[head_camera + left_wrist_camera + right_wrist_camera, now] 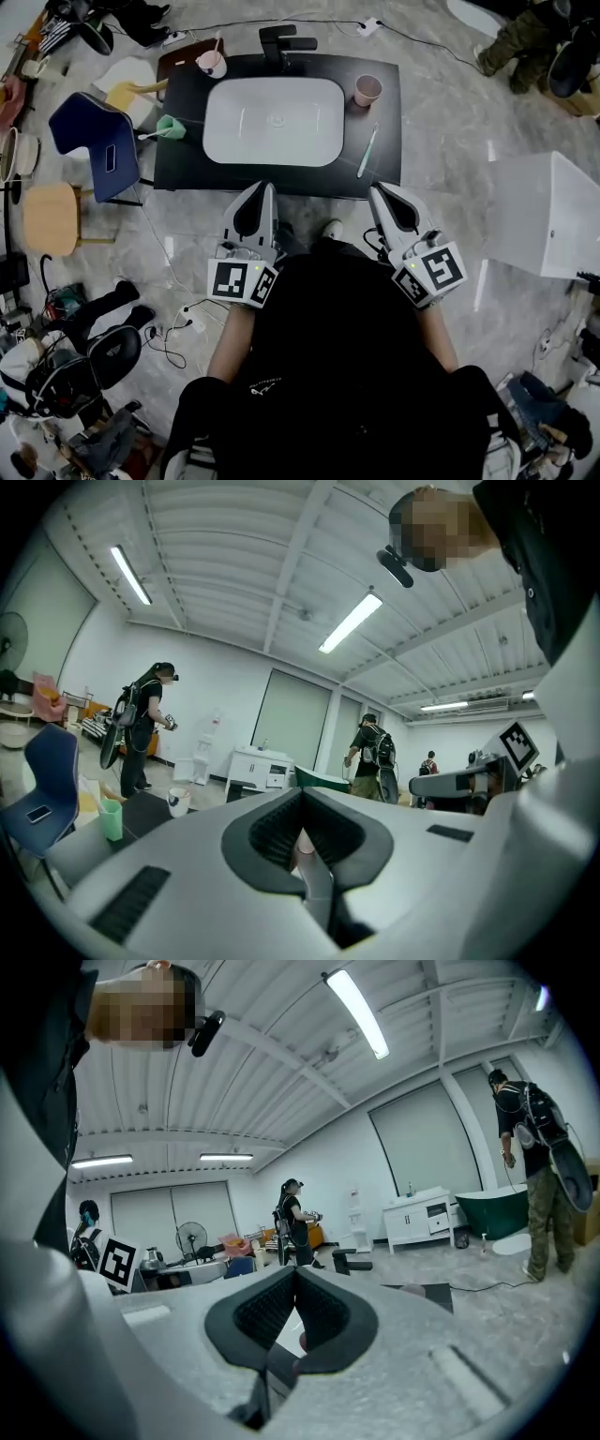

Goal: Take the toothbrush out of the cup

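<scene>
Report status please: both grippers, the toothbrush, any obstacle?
Left gripper, right gripper: both shut, empty, near counter's front edge. Toothbrush lies flat on counter, right of sink, outside pink cup. Nothing blocks it.

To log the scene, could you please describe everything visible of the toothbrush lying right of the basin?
The toothbrush is a slim, pale green-white stick, seemingly plastic, lying flat on the black countertop just right of the white basin. It is slanted, its far end toward the pink cup but apart from it. Only the countertop touches it; the left gripper and right gripper, both shut, hover at the front edge. Its bristle end is too small to tell.
</scene>
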A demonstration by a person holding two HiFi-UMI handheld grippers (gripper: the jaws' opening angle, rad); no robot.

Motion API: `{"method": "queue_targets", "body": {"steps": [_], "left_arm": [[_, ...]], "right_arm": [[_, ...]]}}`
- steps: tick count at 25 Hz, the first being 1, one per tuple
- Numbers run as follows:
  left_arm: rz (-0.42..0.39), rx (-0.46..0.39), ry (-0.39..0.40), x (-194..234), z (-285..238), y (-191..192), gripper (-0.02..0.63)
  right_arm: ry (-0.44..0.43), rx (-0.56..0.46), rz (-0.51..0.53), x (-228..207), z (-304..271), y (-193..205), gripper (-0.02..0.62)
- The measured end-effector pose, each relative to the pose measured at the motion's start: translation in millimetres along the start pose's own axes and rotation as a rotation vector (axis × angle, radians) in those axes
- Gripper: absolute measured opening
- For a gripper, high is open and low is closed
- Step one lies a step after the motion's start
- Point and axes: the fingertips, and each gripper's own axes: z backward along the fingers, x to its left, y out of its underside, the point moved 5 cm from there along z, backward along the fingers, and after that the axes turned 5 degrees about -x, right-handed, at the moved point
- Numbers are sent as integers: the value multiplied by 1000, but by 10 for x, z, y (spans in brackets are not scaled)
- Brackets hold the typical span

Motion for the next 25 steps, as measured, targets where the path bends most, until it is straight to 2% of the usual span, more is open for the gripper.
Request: {"method": "queue_targets", "body": {"steps": [4,10,16,25], "left_arm": [[-16,-17,-46,250,135,-118,6],[-17,-33,-98,923,306,-294,6],[-7,-14,-106,1710,389,-409,6],[-16,1,-131,2655,535,-493,6]], "right_arm": [[-19,-1,4,99,-209,-54,6],[-22,20,-5,378,-756,-4,5],[16,13,-19,768,-1308,36,5],[6,35,-12,1413,-2018,137,5]]}}
